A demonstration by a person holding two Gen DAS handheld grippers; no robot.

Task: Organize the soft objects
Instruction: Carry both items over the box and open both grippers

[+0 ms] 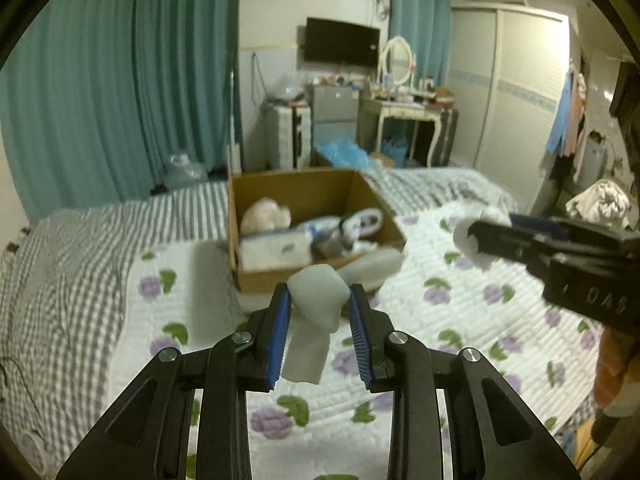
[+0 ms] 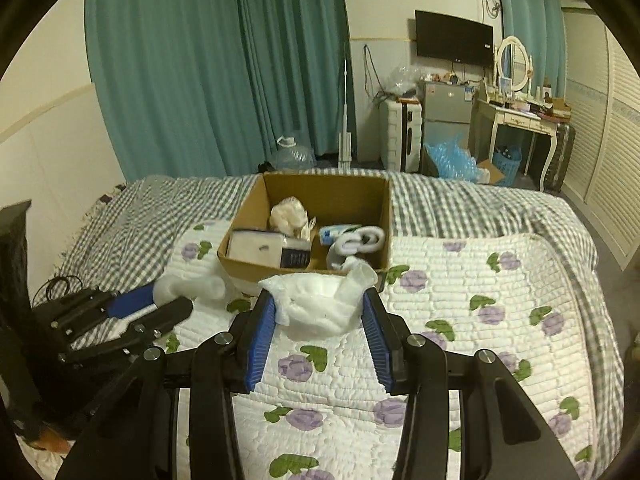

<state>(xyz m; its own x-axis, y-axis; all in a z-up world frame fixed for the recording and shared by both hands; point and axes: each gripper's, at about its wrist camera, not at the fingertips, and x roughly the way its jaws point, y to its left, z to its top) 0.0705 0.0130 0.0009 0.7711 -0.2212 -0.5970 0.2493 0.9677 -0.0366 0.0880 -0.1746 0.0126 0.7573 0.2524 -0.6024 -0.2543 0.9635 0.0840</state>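
My left gripper (image 1: 319, 296) is shut on a pale grey-white soft cloth (image 1: 316, 312), held above the floral quilt just before the cardboard box (image 1: 276, 276). In the right wrist view the left gripper (image 2: 168, 300) shows at the left with the same cloth (image 2: 188, 286). My right gripper (image 2: 320, 300) is shut on a crumpled white soft item (image 2: 320, 300) in front of the box (image 2: 256, 266). In the left wrist view the right gripper (image 1: 476, 236) comes in from the right holding that white item (image 1: 466, 240). The box holds a cream plush, a white pack and other soft things.
The bed has a floral quilt (image 2: 460, 320) over a grey checked sheet (image 2: 120, 220). Teal curtains (image 2: 200, 60), a water jug, a small fridge (image 2: 446, 106), a dressing table and a wardrobe stand beyond the bed. Blue plastic bags lie on the floor.
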